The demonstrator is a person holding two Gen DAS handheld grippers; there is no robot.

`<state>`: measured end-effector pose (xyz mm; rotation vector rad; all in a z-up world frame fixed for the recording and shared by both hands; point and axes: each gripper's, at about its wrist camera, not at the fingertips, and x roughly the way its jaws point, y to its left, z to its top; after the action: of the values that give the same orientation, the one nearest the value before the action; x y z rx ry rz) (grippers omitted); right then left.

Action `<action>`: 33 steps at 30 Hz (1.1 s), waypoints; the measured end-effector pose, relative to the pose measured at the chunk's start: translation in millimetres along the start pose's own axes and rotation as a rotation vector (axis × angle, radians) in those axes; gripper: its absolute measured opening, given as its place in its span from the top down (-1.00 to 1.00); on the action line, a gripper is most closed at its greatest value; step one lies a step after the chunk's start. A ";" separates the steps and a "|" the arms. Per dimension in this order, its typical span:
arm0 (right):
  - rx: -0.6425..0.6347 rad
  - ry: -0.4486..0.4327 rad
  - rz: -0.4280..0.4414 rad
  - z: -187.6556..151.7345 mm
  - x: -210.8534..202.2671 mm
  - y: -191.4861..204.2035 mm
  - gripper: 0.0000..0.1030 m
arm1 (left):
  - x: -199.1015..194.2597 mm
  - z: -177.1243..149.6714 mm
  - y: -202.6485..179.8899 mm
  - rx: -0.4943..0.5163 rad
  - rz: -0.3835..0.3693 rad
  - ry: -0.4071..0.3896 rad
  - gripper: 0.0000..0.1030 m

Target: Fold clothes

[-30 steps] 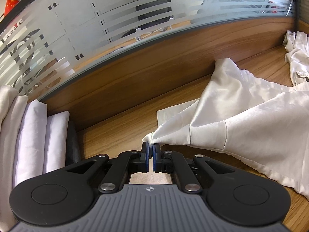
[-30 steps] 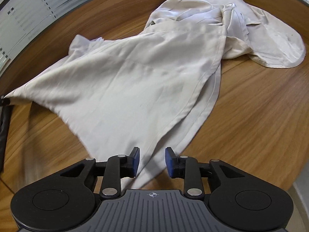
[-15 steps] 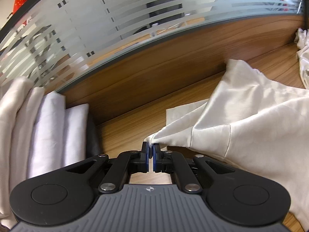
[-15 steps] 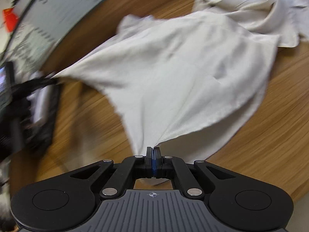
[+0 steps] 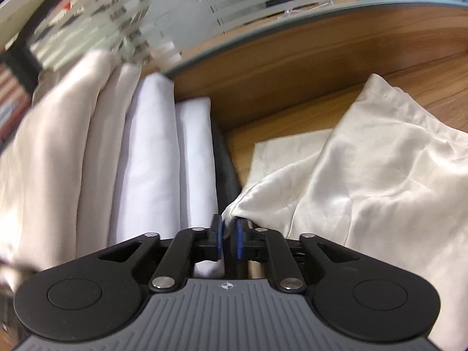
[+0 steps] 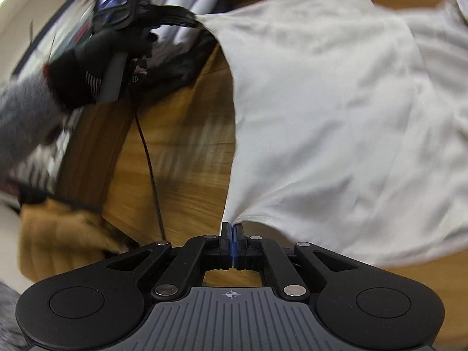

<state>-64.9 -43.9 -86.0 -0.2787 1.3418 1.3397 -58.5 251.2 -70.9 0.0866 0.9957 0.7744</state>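
Note:
A cream satin garment (image 5: pixel 365 175) lies partly on the wooden table (image 5: pixel 292 117), stretched between both grippers. My left gripper (image 5: pixel 228 234) is shut on one corner of it, right beside a stack of folded clothes. My right gripper (image 6: pixel 232 234) is shut on another corner of the garment (image 6: pixel 321 102), lifted above the table (image 6: pixel 181 158). In the right wrist view the left gripper (image 6: pixel 187 19) shows at the top left, held by a gloved hand, with the cloth's edge taut between the two.
A stack of folded white and cream clothes (image 5: pixel 122 161) stands at the left against a dark holder (image 5: pixel 225 163). A wooden back panel (image 5: pixel 321 58) and frosted glass (image 5: pixel 234 0) rise behind. A cable (image 6: pixel 149 161) hangs near the table's left edge.
My right gripper closed on the garment's corner and lifted it toward the left. My left gripper carried its corner left, close to the folded stack.

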 end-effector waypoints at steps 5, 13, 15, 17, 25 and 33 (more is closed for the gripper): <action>-0.096 -0.014 -0.055 7.8 -31.9 -16.4 0.41 | -25.6 -17.0 -1.1 -0.018 -0.057 0.003 0.27; 0.038 -0.183 -0.289 13.9 -119.6 -120.1 0.38 | -80.4 -48.9 -33.2 -0.099 -0.155 0.013 -0.02; 0.104 -0.216 -0.349 14.5 -138.1 -153.6 0.38 | -96.4 -58.6 -48.1 -0.111 -0.167 0.021 -0.07; 0.160 -0.250 -0.407 14.1 -155.8 -186.6 0.38 | -109.1 -65.4 -64.0 -0.127 -0.165 0.033 -0.11; 0.265 -0.323 -0.554 26.1 -220.4 -297.2 0.30 | -144.4 -63.4 -127.0 -0.269 -0.165 0.091 -0.20; 0.284 -0.334 -0.629 27.9 -252.1 -377.2 0.19 | -146.9 0.5 -206.2 -0.210 -0.220 0.043 -0.20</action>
<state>327.4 -273.0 -72.4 -0.2413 1.0234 0.6266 9.8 8.5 -47.6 -0.2190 0.9409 0.6762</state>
